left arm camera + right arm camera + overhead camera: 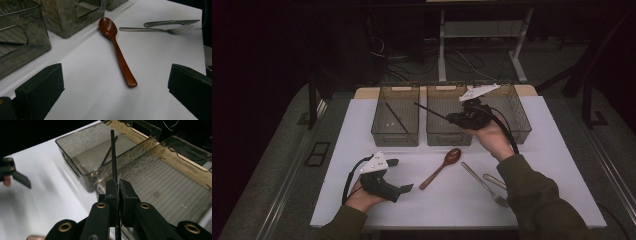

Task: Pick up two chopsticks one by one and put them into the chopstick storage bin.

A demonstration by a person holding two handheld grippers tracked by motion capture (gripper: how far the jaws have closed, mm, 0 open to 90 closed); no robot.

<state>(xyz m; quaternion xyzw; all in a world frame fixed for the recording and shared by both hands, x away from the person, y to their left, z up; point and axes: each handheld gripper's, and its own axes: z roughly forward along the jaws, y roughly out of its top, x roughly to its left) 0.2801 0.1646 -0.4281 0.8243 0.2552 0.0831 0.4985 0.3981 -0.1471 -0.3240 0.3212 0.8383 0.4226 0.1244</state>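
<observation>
white tabletop [362, 200] was lit against a dark room. a black chopstick [114, 157] was clamped in the right hand-held gripper [118, 195] above the middle bin [447, 137]; the left hand-held gripper [399, 175] was held wide near the wooden spoon [117, 50].

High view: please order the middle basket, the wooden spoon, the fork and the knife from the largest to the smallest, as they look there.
1. middle basket, clearly the largest.
2. fork and wooden spoon: they look about equally long, so I do not rank them.
3. knife: the shortest showing, but the sleeve may hide part of it.
</observation>
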